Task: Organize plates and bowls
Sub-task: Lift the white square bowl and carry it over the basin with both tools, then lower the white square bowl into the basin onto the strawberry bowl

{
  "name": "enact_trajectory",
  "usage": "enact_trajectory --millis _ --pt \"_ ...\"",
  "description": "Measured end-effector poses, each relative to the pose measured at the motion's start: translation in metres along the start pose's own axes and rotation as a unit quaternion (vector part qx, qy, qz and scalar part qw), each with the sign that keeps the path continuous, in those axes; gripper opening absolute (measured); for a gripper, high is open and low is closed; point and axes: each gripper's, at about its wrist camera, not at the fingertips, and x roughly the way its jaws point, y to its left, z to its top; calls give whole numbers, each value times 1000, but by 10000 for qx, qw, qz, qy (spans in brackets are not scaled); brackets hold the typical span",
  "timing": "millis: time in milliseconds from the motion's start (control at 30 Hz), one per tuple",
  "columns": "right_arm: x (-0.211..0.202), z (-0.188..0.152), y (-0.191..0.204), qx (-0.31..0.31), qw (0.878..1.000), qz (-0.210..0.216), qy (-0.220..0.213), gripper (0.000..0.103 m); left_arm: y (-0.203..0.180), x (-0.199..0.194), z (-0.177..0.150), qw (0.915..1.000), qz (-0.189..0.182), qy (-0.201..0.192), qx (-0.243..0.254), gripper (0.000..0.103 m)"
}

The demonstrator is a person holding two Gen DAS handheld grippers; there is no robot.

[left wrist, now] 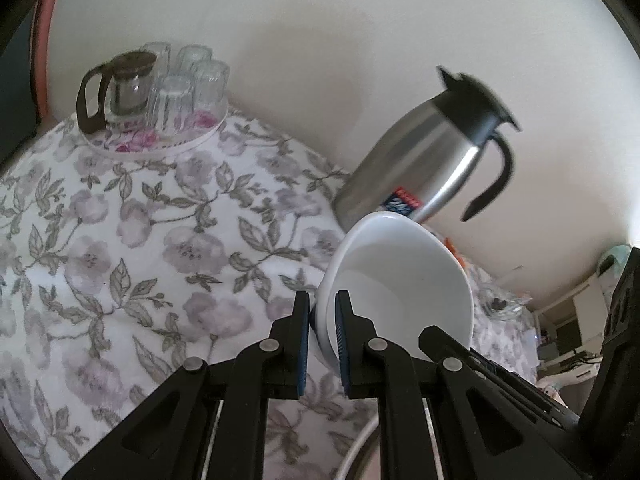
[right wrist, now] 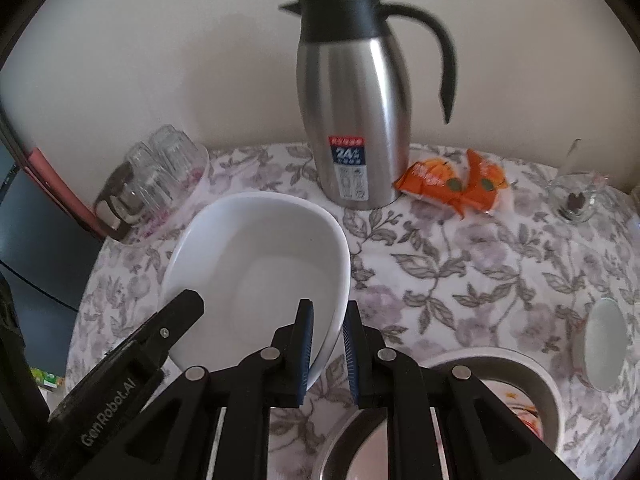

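A white bowl (left wrist: 400, 276) (right wrist: 260, 256) hangs tilted above the flower-patterned tablecloth (left wrist: 120, 240), held from both sides. My left gripper (left wrist: 323, 301) is shut on the bowl's near rim, one blue pad inside the wall and one outside. My right gripper (right wrist: 329, 309) is shut on the opposite rim in the same way. In the right wrist view, a finger (right wrist: 180, 316) of the left gripper shows at the bowl's left edge. Down at the right, a small white dish (right wrist: 604, 348) rests on the cloth beside a round steel plate (right wrist: 500, 360).
A tall steel jug (right wrist: 352, 112) (left wrist: 424, 152) stands at the wall behind the bowl. A glass teapot (left wrist: 124, 84) and upturned glasses (left wrist: 188, 84) sit on a tray at the back left. Orange packets (right wrist: 452, 184) and a glass cup (right wrist: 576, 196) lie to the right.
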Motion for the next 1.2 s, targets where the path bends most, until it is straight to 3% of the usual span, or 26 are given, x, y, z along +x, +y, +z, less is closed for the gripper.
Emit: enact_trajectory --millis 667,867,1067,1200 --pt "-125 -36 -45 24 9965 163 -817 17 -82 -101 -38 9945 -243 -652 786 13" --pt "-145 -50 -63 186 9951 212 -951 17 -98 -111 -58 9925 -289 -667 978 13" --pt "-158 -67 -83 333 9933 153 -1100 17 -104 -109 -72 9924 -635 -474 945 13" --pt "-161 -77 -89 312 9928 75 -1156 17 -115 -109 -82 9912 -522 -469 1125 13"
